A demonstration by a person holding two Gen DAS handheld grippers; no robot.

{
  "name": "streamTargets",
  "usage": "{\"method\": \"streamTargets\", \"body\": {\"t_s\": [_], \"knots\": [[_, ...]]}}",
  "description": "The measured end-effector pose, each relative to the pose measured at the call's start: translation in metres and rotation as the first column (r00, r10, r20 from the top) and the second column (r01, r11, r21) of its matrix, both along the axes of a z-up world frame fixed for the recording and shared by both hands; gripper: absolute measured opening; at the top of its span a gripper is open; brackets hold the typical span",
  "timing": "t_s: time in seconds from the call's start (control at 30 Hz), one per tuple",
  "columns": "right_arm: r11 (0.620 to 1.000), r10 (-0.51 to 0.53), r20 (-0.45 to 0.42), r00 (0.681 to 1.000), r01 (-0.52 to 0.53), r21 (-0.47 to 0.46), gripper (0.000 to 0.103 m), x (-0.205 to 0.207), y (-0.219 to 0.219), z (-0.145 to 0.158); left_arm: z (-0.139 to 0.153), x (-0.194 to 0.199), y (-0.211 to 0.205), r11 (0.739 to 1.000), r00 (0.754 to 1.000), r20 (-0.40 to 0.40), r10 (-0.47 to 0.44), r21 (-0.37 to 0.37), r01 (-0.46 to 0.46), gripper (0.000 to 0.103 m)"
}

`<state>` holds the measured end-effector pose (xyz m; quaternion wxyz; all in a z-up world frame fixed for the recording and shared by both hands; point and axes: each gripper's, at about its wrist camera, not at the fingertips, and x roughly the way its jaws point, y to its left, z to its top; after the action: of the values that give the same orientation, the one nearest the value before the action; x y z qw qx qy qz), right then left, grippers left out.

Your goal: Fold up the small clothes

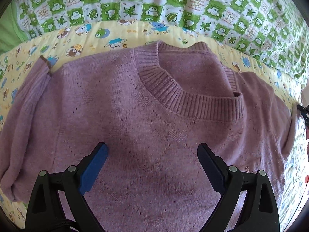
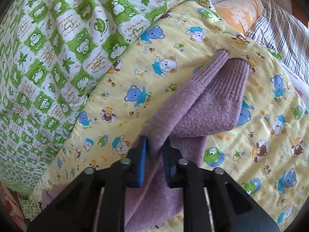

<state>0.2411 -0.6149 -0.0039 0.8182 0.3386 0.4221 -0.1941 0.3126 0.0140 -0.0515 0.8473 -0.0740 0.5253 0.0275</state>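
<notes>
Green leaf-and-frog checked quilt [image 1: 173, 2] covers the far side of the bed; its edge lies over the yellow bear-print quilt [image 1: 119, 36], which sits nearer. Mauve knit sweater [image 1: 146, 116] lies spread front-up on the yellow quilt, ribbed neckline [image 1: 193, 100] toward the green quilt. One sleeve is bent up along the body at the left of the left wrist view, brown-trimmed cuff [image 1: 46, 63] at the top. In the right wrist view a plaid cloth [image 2: 285, 38] and an orange cushion [image 2: 237, 13] sit past the yellow quilt at top right. Left gripper [image 1: 152, 150]: jaws spread wide, nothing between them, over the sweater's chest; contact unclear. Right gripper [image 2: 154, 145]: jaws pinched onto a fold of the other sleeve [image 2: 173, 119], ribbed cuff [image 2: 227, 79] doubled over beyond it.
</notes>
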Motion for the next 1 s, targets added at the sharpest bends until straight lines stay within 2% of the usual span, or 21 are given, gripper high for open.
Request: {"method": "streamTargets", "body": {"t_s": [0.1, 0.2, 0.27, 0.33, 0.37, 0.43, 0.5, 0.57, 0.6, 0.67, 0.7, 0.77, 0.87, 1.0], "knots": [[0.998, 0.062, 0.075, 0.995, -0.060, -0.025, 0.008, 0.001, 0.020, 0.018, -0.004, -0.005, 0.003, 1.000, 1.000, -0.009, 0.006, -0.012, -0.006, 0.095], [0.982, 0.189, 0.183, 0.965, -0.183, -0.048, 0.008, 0.001, 0.062, 0.048, -0.003, -0.015, 0.008, 1.000, 1.000, -0.006, 0.013, -0.028, -0.013, 0.095], [0.954, 0.299, 0.252, 0.920, -0.294, -0.060, 0.007, 0.003, 0.102, 0.069, 0.000, -0.024, 0.015, 0.999, 1.000, -0.004, 0.022, -0.039, -0.022, 0.095], [0.907, 0.415, 0.312, 0.854, -0.416, -0.067, 0.007, 0.003, 0.148, 0.085, 0.004, -0.035, 0.025, 0.998, 0.999, -0.006, 0.037, -0.055, -0.037, 0.095], [0.874, 0.475, 0.337, 0.813, -0.481, -0.071, 0.007, 0.003, 0.173, 0.091, 0.006, -0.039, 0.029, 0.997, 0.999, -0.005, 0.045, -0.065, -0.045, 0.095], [0.781, 0.605, 0.361, 0.710, -0.617, -0.096, 0.007, 0.002, 0.233, 0.096, 0.011, -0.051, 0.042, 0.994, 0.998, -0.002, 0.065, -0.090, -0.065, 0.095], [0.660, 0.737, 0.317, 0.597, -0.737, -0.145, 0.007, -0.001, 0.299, 0.089, 0.017, -0.062, 0.051, 0.991, 0.997, -0.001, 0.081, -0.108, -0.081, 0.095], [0.545, 0.829, 0.249, 0.502, -0.824, -0.154, 0.007, -0.008, 0.351, 0.068, 0.020, -0.069, 0.058, 0.988, 0.996, 0.000, 0.091, -0.122, -0.090, 0.095], [0.500, 0.857, 0.221, 0.465, -0.855, -0.138, 0.007, -0.012, 0.370, 0.055, 0.022, -0.074, 0.062, 0.987, 0.995, 0.000, 0.095, -0.129, -0.094, 0.095], [0.433, 0.895, 0.158, 0.417, -0.897, -0.087, 0.011, -0.017, 0.398, 0.028, 0.023, -0.080, 0.067, 0.984, 0.995, -0.007, 0.103, -0.146, -0.103, 0.095], [0.416, 0.904, 0.125, 0.408, -0.908, -0.049, 0.011, -0.019, 0.407, 0.014, 0.023, -0.083, 0.071, 0.981, 0.994, -0.014, 0.107, -0.163, -0.108, 0.095], [0.416, 0.902, 0.111, 0.416, -0.909, 0.029, 0.011, -0.026, 0.411, -0.006, 0.023, -0.087, 0.076, 0.973, 0.994, -0.025, 0.111, -0.200, -0.113, 0.095], [0.450, 0.884, 0.112, 0.454, -0.891, 0.058, 0.011, -0.031, 0.403, -0.015, 0.019, -0.078, 0.068, 0.962, 0.993, -0.050, 0.105, -0.249, -0.114, 0.095], [0.514, 0.849, 0.113, 0.516, -0.856, 0.054, 0.011, -0.046, 0.382, -0.011, 0.013, -0.043, 0.044, 0.934, 0.994, -0.081, 0.074, -0.343, -0.097, 0.095]]}}
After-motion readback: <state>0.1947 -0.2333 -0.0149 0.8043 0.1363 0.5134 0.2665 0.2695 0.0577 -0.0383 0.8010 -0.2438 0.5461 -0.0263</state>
